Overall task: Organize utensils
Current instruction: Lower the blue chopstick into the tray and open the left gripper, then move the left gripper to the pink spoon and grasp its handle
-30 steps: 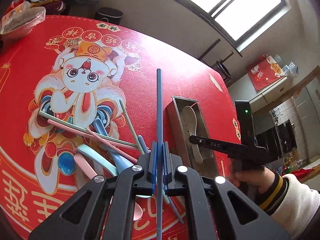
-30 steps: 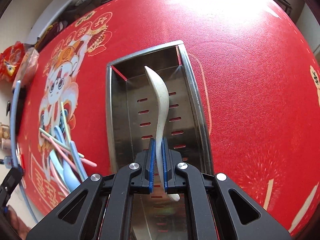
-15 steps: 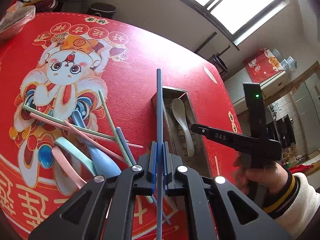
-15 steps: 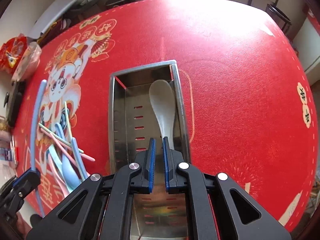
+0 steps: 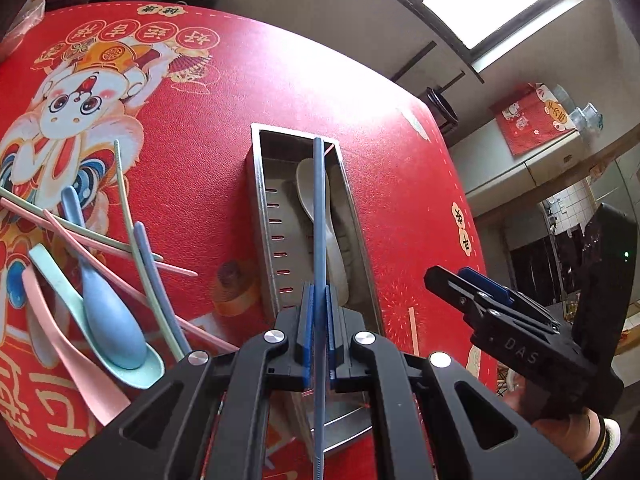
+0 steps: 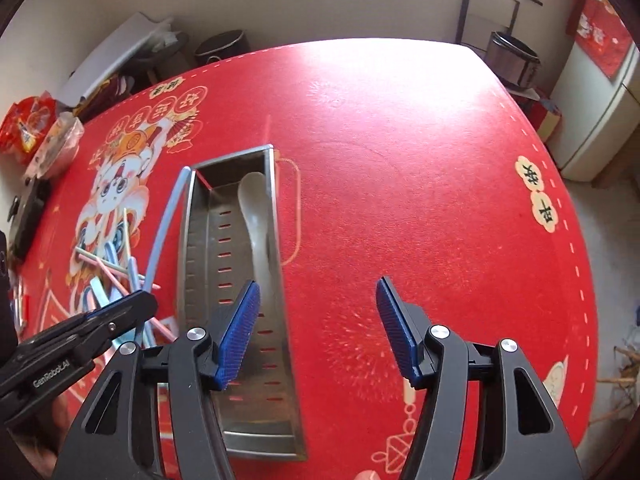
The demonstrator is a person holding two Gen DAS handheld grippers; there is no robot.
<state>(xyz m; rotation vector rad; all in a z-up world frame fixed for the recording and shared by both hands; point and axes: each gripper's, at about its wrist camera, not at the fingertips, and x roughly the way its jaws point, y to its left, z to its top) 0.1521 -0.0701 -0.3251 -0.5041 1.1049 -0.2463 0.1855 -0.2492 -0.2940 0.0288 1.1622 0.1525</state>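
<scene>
The left tool is clenched on a blue chopstick, its blue pads pressed flat against the thin stick. In the left wrist view the chopstick runs toward 12 o'clock from the pads, above a steel utensil tray, with its far tip showing against the tray's far end wall; whether the tip touches the tray cannot be told. In the right wrist view the same chopstick shows just outside the tray's left wall.

The right tool is released: its jaws have just been opening and stand wide apart with nothing between the pads but the red worktop. Its left pad shows in front of the tray's right wall.

Inside the tray lies a pale spoon, bowl toward the far end, along the right-hand wall.

At 9 o'clock from the tray in the left wrist view, well apart from it, a loose heap of utensils rests on the worktop: a blue spoon lying on a mint spoon, a pink spoon, and crossed pink, green and blue chopsticks.
</scene>
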